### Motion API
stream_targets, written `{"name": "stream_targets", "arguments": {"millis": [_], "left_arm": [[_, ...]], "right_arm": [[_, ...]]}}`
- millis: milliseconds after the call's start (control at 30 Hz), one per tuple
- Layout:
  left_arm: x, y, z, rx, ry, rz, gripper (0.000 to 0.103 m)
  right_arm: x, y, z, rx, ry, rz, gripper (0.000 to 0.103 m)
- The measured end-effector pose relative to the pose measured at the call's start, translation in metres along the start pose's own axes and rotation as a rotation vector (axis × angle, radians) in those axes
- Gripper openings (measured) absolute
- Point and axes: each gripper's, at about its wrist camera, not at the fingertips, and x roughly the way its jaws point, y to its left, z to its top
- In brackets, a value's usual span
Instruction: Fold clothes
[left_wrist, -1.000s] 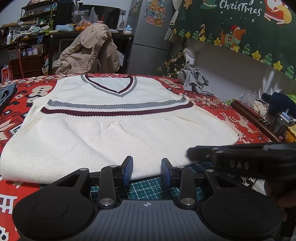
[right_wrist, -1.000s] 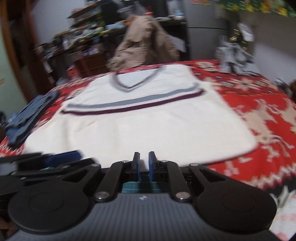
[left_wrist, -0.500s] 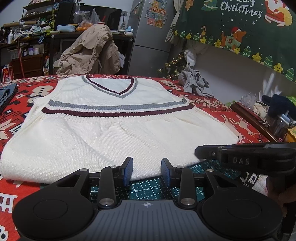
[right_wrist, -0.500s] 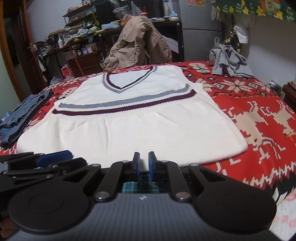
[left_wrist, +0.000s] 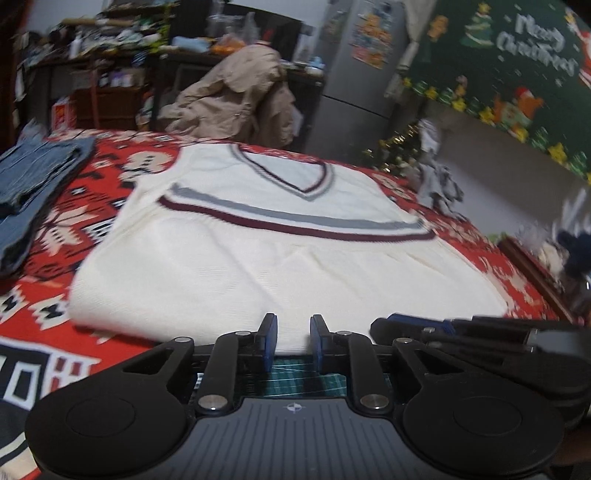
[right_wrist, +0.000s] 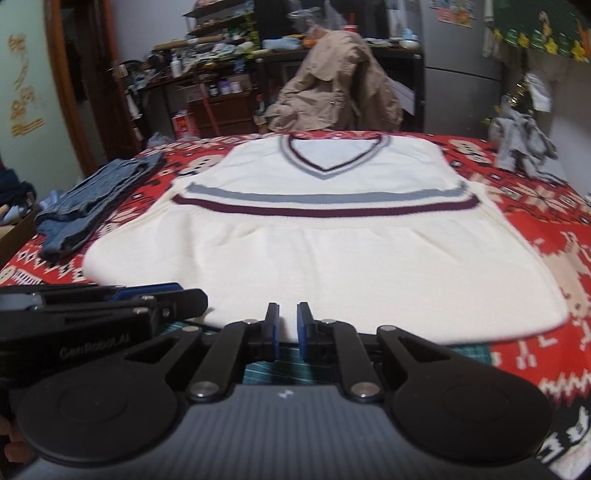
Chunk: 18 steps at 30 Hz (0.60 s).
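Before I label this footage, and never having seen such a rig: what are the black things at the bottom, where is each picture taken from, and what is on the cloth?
A person holds two hand tools, each with two blue-padded fingers and a camera looking along them. One picture is from the left tool, the other from the right tool; each also shows its neighbour at the side. Both are slightly open and hold nothing. Ahead, a cream knitted vest with grey and maroon stripes lies flat and unfolded on a red patterned cloth. Folded jeans lie at its left, a grey garment at the far right.
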Motion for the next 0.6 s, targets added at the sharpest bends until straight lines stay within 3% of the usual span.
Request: {"name": "stream_targets", "arguments": {"millis": [200, 267, 367, 467, 500, 600], "left_arm": [[-0.003, 0.022, 0.005, -0.102, -0.013, 0.046, 0.019], [-0.004, 0.027, 0.007, -0.120, -0.016, 0.076, 0.014], [-0.009, 0.036, 0.008, -0.146, -0.032, 0.150, 0.011], [-0.014, 0.048, 0.008, -0.185, -0.050, 0.282, 0.011], [-0.017, 0.054, 0.007, -0.207, -0.054, 0.314, 0.005], [-0.023, 0.065, 0.007, -0.259, -0.072, 0.354, 0.003]], "right_arm": [[0.006, 0.017, 0.001, -0.042, 0.001, 0.034, 0.012], [0.006, 0.015, 0.001, -0.040, 0.000, 0.034, 0.011], [0.006, 0.011, 0.000, -0.033, -0.002, 0.032, 0.009], [0.006, 0.007, -0.001, -0.025, -0.004, 0.029, 0.008], [0.006, 0.006, -0.001, -0.023, -0.005, 0.028, 0.008], [0.007, 0.002, -0.002, -0.015, -0.007, 0.026, 0.008]]}}
